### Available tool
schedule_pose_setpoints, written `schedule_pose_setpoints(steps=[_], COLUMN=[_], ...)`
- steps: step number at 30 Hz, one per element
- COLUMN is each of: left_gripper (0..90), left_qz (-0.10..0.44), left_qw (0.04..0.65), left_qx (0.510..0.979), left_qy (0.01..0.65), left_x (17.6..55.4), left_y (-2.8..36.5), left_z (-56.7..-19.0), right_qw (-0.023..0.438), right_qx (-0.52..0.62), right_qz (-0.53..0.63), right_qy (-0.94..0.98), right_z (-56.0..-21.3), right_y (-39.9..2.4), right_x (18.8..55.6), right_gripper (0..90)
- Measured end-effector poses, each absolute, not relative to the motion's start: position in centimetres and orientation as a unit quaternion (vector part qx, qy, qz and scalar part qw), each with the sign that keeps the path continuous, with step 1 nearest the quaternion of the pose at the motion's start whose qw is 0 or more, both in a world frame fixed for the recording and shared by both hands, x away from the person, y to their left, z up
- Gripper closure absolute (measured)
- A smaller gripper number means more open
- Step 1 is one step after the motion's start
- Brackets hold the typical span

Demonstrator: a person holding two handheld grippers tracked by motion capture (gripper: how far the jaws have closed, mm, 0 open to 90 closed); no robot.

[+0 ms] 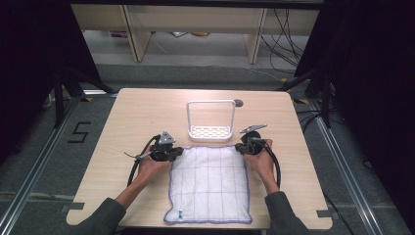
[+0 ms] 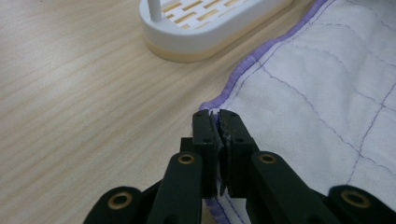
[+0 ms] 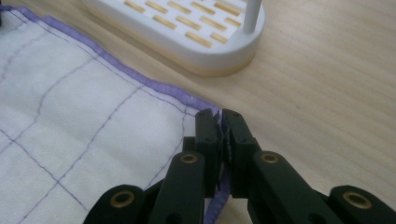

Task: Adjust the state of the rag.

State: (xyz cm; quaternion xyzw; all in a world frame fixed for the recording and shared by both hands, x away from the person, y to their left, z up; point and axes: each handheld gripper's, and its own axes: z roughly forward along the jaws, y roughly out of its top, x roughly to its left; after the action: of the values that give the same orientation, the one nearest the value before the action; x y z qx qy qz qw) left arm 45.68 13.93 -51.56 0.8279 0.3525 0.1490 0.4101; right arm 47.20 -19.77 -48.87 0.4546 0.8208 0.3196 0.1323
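Both forearms enter from the near edge in grey sleeves, angled inward and forward. The left hand [image 1: 149, 166] holds the left gripper [image 2: 218, 122] low, jaws pointing toward the right. The right hand [image 1: 259, 161] holds the right gripper [image 3: 219, 122] low, jaws pointing toward the left. Each gripper's jaws are pressed together, pinching a cloth [image 1: 209, 182] corner. A cable trails back from each gripper along the forearm.

left gripper [image 1: 172, 152] on cloth [image 1: 209, 185] corner | right gripper [image 1: 241, 147] likewise | rack [image 1: 211, 121] beyond
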Motion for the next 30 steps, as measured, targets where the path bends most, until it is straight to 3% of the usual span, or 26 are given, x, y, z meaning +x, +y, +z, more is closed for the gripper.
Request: schedule_pose_setpoints(steps=[30], left_gripper=[86.0], left_qz=[0.158], left_qw=[0.487], left_qx=[0.786], left_qy=[0.346], left_x=[45.8], left_y=[15.9], left_z=[-46.5], right_qw=[0.176], right_qx=[0.407], right_qz=[0.388], right_qy=[0.808], right_z=[-43.3], right_y=[-19.4], right_x=[46.3], right_gripper=[86.3])
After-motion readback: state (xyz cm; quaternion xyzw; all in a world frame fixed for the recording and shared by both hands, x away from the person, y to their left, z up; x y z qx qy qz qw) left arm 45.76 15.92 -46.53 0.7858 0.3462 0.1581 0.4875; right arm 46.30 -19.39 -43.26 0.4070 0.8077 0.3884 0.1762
